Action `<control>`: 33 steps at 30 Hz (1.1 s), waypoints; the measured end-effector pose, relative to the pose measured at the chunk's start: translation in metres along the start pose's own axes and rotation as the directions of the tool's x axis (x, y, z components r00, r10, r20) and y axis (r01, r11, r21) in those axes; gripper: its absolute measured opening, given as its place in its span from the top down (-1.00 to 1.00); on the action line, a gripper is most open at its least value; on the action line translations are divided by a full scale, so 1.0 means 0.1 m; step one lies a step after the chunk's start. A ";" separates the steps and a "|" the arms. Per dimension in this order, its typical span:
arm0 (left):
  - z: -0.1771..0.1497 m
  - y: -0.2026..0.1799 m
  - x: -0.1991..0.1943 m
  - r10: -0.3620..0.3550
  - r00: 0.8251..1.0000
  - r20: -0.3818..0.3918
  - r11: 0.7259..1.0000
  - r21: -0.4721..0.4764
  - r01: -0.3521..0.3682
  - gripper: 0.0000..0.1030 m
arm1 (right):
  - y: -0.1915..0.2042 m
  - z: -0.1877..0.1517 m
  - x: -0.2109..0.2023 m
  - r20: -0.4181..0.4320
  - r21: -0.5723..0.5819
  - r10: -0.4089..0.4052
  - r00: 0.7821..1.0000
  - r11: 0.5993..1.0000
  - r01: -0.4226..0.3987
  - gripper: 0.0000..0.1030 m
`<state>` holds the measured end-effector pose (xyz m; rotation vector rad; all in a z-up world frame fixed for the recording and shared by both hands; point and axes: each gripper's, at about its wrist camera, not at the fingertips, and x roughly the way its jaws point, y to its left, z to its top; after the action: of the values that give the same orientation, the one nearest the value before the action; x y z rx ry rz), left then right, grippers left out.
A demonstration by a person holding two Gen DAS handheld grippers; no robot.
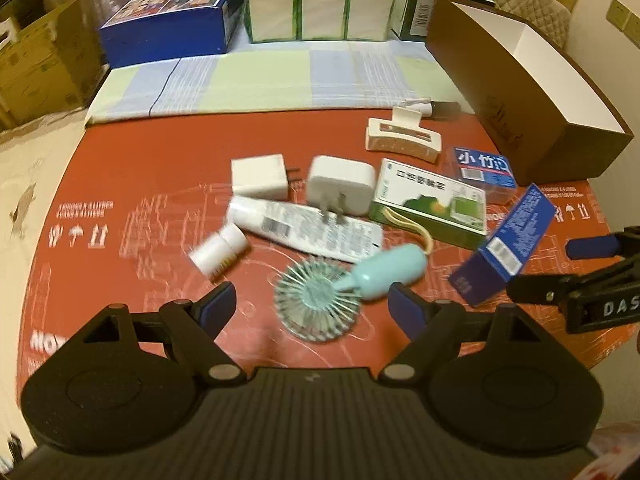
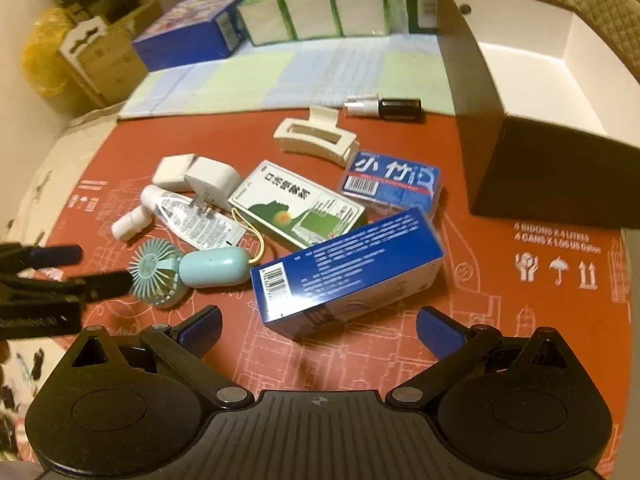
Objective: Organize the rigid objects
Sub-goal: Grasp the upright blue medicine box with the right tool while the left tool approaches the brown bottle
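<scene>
A pile of small items lies on the red mat point(image 1: 120, 184). My left gripper point(image 1: 312, 306) is open just above a teal hand fan point(image 1: 320, 300), which lies between its fingers without touching them. A white pill bottle point(image 1: 218, 250), a white tube point(image 1: 304, 226) and two white chargers point(image 1: 340, 186) lie just beyond. My right gripper point(image 2: 320, 328) is open right behind a long blue box point(image 2: 348, 268). Further on sit a green box point(image 2: 298, 206), a small blue case point(image 2: 392, 182), a cream hair claw point(image 2: 316, 138) and a dark spray bottle point(image 2: 384, 108).
An open brown box with a white inside point(image 2: 532, 92) stands at the right. A checked cloth point(image 1: 256, 80) covers the far half of the table, with a blue carton point(image 1: 176, 20) and green packs point(image 1: 316, 8) behind it. Cardboard boxes point(image 1: 36, 64) stand at the far left.
</scene>
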<state>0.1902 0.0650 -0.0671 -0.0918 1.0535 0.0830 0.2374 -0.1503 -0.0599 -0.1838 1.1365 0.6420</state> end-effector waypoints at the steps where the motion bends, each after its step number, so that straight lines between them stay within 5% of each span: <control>1: 0.02 0.04 0.02 -0.005 1.000 -0.002 1.000 0.012 0.005 -0.57 | 0.04 -0.01 0.04 -0.004 0.011 -0.017 1.000 1.000 0.017 -0.96; 12: 0.13 0.42 0.27 -0.040 0.999 -0.028 0.993 0.113 0.043 -0.57 | -0.12 -0.18 0.15 0.010 0.199 -0.197 0.980 0.961 0.191 -0.96; 21: 0.17 0.63 0.32 -0.020 0.999 -0.027 0.994 0.108 0.023 -0.57 | -0.75 -0.27 -0.18 -0.003 0.299 -0.385 0.923 0.880 0.368 -0.95; 24: 0.19 0.65 0.32 -0.014 1.000 -0.020 0.994 0.107 0.017 -0.57 | -0.82 -0.26 -0.28 0.010 0.299 -0.390 0.921 0.880 0.369 -0.81; 27: 0.22 0.65 0.32 -0.016 1.000 -0.007 0.994 0.109 0.016 -0.57 | -0.78 -0.21 -0.42 0.082 0.293 -0.321 0.943 0.913 0.285 -0.63; 33: 0.36 0.55 0.35 -0.022 1.000 0.017 0.991 0.134 0.019 -0.57 | -0.67 0.05 -0.29 0.124 0.279 -0.266 0.956 0.934 0.223 -0.58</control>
<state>0.2320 0.1248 -0.0818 0.0196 1.0364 -0.0053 0.2710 -0.2128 -0.0445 -0.0441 1.0112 0.2738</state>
